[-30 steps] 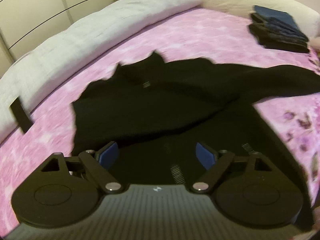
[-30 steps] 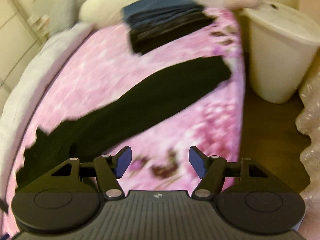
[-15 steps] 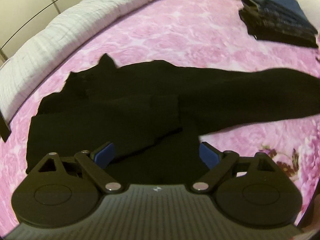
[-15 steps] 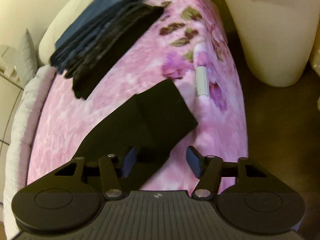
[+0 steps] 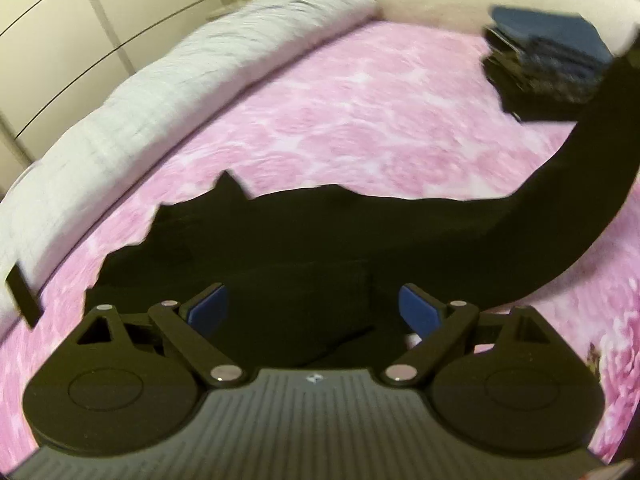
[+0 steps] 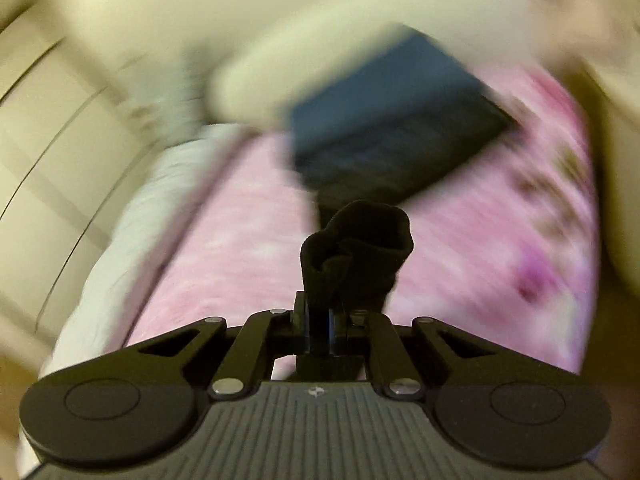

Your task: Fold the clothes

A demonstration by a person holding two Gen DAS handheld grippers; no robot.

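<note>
Sleeve end (image 6: 356, 248) pinched tight in right gripper (image 6: 318, 330) above the pink bed (image 5: 360, 120), black garment (image 5: 320, 240) spread mid-bed under wide-open left gripper (image 5: 312, 310): best carried across low, laid flat, edges matched.

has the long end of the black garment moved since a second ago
Yes. It lay flat on the pink bedspread; now the black garment's end is lifted toward the folded stack, pinched in the right gripper.

Left gripper (image 5: 314, 308): black linkage arms, blue pads (image 5: 208, 307), silver pivot screws, ribbed grey housing at 6 o'clock; right gripper (image 6: 318, 330) identical.
</note>
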